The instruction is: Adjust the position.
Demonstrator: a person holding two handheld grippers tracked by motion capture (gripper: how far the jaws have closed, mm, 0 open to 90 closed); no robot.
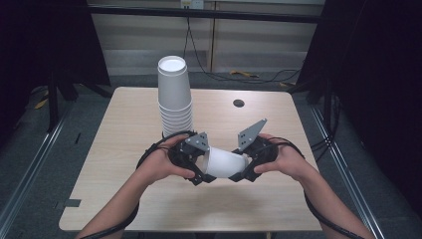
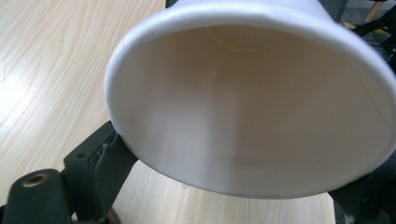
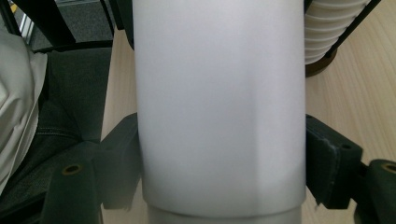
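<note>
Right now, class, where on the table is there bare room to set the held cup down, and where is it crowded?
Bare wood: the table's left strip beside the cup stack, the right strip past the hole, and the near edge between the forearms. Crowded: the middle, where both tools clamp the cup just before the stack.

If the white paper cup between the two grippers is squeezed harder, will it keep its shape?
Probably not: the paper cup looks thin-walled and empty, so its rim would likely buckle. It seems light. Laid down, its round tapered side would probably roll in a curve.
</note>
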